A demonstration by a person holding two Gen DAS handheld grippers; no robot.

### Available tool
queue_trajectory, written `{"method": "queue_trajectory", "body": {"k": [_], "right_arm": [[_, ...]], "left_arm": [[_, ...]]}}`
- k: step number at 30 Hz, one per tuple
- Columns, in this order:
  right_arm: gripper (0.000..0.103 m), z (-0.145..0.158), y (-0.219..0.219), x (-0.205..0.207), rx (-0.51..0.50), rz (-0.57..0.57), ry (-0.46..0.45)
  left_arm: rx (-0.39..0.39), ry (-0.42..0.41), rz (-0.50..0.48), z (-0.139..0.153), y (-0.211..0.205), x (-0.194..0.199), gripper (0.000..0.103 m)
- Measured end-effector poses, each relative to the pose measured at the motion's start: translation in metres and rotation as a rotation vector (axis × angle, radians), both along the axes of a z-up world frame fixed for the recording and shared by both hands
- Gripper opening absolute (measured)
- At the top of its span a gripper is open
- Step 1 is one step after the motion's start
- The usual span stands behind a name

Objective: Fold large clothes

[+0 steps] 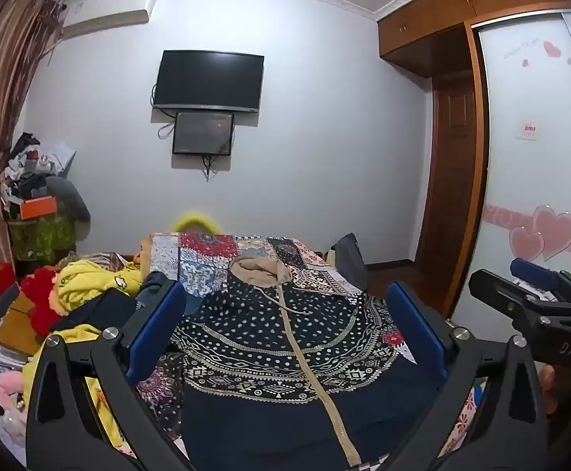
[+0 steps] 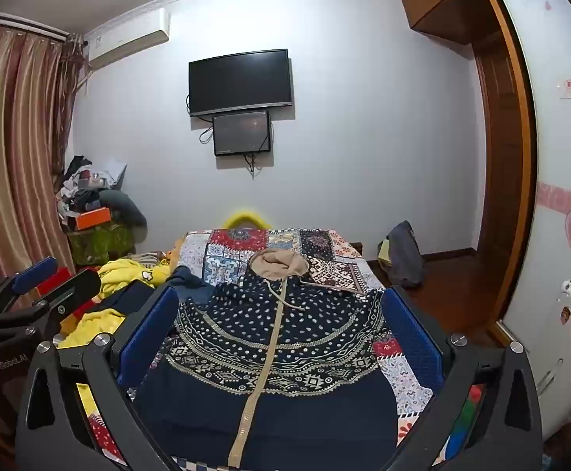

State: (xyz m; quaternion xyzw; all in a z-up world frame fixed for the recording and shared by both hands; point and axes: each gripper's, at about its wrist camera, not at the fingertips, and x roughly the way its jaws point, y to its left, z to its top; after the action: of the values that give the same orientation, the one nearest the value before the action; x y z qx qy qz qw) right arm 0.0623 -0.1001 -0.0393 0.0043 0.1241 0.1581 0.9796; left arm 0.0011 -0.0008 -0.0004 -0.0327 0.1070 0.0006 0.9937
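Note:
A dark navy hooded jacket (image 1: 281,337) with white patterned bands, a beige zipper and a beige-lined hood (image 1: 260,269) lies flat, face up, on the patchwork bed cover (image 1: 207,259). It also shows in the right wrist view (image 2: 273,337). My left gripper (image 1: 285,314) is open and empty, held above the jacket's lower part. My right gripper (image 2: 281,314) is open and empty, above the same area. The right gripper shows at the right edge of the left wrist view (image 1: 537,294); the left gripper shows at the left edge of the right wrist view (image 2: 38,290).
A heap of yellow, red and navy clothes (image 1: 77,294) lies on the bed's left side. A dark bag (image 2: 403,255) stands on the floor at the right. A wardrobe with sliding doors (image 1: 537,165) is at the right. Cluttered boxes (image 1: 38,208) stand by the curtain.

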Motion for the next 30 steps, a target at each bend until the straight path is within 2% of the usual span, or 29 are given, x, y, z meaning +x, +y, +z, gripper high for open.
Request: {"method": "queue_trajectory", "body": {"k": [3, 5, 6, 9, 17, 30], "right_arm": [[0.103, 0.000, 0.000, -0.001, -0.001, 0.002, 0.002], [0.103, 0.000, -0.001, -0.003, -0.002, 0.005, 0.002], [0.103, 0.001, -0.001, -0.004, -0.003, 0.006, 0.002], [0.103, 0.000, 0.001, 0.001, -0.009, 0.002, 0.014], [0.103, -0.001, -0.001, 0.002, -0.011, 0.002, 0.016], [0.103, 0.000, -0.002, 0.003, -0.003, -0.006, 0.015]], "left_arm": [[0.013, 0.020, -0.008, 0.000, -0.007, 0.004, 0.103], [-0.008, 0.034, -0.001, -0.002, -0.001, 0.012, 0.103], [-0.012, 0.009, -0.006, -0.001, 0.000, 0.005, 0.103], [-0.026, 0.008, -0.015, 0.001, 0.004, 0.004, 0.103], [0.003, -0.003, -0.012, -0.005, -0.002, 0.004, 0.103], [0.005, -0.006, -0.027, -0.002, -0.004, 0.003, 0.103]]}}
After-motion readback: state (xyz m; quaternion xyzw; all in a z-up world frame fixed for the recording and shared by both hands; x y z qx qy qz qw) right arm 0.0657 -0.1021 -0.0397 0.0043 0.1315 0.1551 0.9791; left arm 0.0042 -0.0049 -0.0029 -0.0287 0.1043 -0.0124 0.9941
